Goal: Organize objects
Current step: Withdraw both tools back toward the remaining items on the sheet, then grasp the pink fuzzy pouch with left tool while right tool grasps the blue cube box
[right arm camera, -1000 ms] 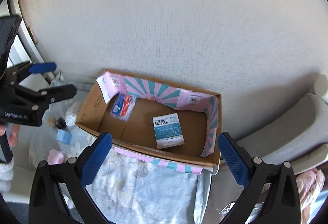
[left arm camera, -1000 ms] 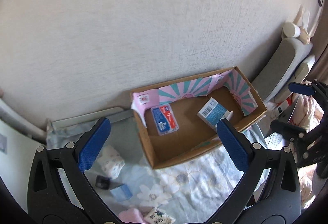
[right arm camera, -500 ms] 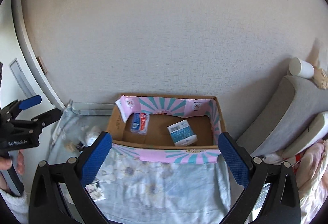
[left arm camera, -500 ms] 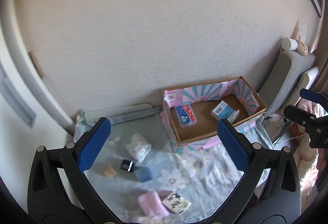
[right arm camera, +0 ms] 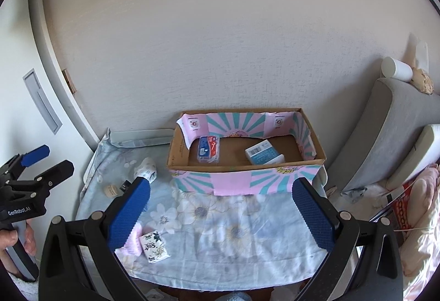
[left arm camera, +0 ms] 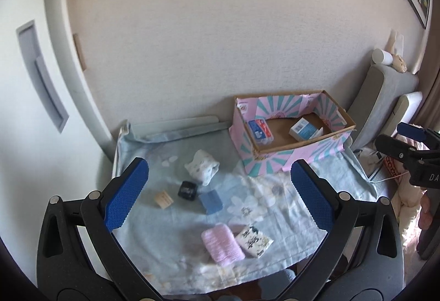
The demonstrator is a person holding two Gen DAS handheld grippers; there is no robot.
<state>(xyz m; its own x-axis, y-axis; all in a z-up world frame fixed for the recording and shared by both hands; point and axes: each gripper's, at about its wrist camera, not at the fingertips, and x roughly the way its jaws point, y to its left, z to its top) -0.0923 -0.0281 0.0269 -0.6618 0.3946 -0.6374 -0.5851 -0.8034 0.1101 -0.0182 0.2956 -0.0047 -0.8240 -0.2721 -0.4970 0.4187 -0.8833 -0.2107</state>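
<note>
A: Grippers?
B: Left gripper & right gripper both gaping wide, holding nothing.
A: Items?
B: Cardboard box sitting at table's back-right edge (two packs inside); pink roll, floral packet lying nr front edge.

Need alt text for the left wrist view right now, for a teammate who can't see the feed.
The open, empty left gripper hovers above a floral cloth strewn with small items: a rolled white sock, black cube, wooden block, blue block, pink roll and patterned packet. Behind, a cardboard box holds two packages.
</note>
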